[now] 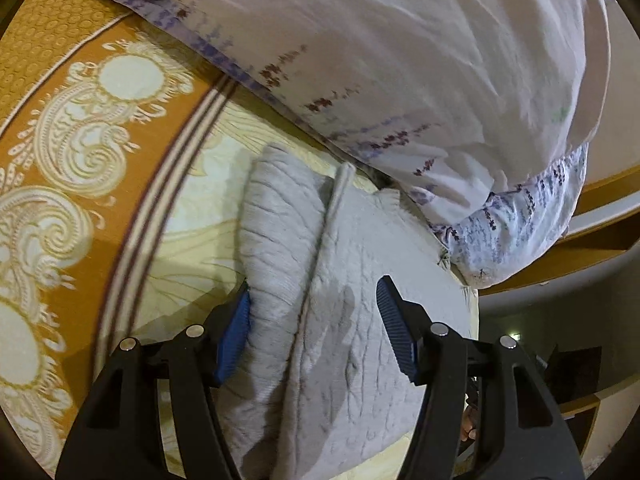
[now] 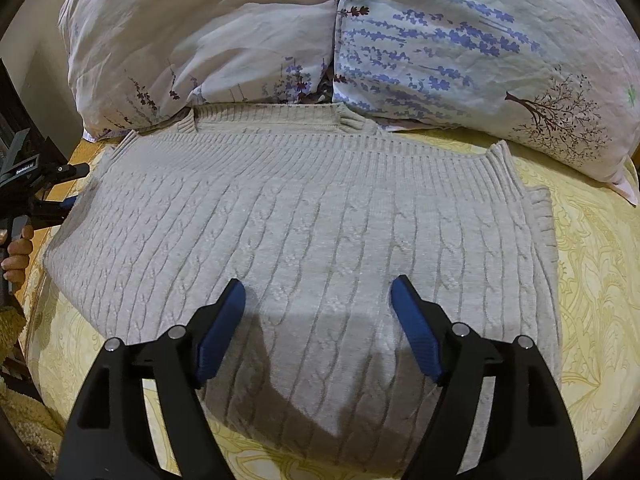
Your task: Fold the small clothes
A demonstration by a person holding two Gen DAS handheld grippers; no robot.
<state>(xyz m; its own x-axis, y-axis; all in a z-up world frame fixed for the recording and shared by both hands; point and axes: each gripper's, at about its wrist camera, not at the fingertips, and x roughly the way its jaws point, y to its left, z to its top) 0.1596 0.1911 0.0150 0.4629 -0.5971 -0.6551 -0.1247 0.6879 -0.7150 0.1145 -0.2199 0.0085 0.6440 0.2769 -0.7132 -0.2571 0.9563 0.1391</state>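
Observation:
A light grey cable-knit sweater (image 2: 304, 220) lies flat on the bed, its ribbed far edge against the pillows. My right gripper (image 2: 318, 286) is open and hovers over the sweater's near middle, holding nothing. My left gripper (image 1: 314, 292) is open at the sweater's (image 1: 332, 288) left end, its jaws astride a raised fold of the knit; the left pad (image 1: 236, 332) touches the fabric. The left gripper also shows in the right wrist view (image 2: 70, 186) at the sweater's left edge.
Two floral pillows (image 2: 460, 52) (image 2: 200, 40) lie along the far side of the sweater. A yellow patterned bedspread (image 2: 592, 280) covers the bed, with an orange ornamental border (image 1: 72, 148). The bed's edge and wooden furniture (image 1: 580, 248) are at the right of the left wrist view.

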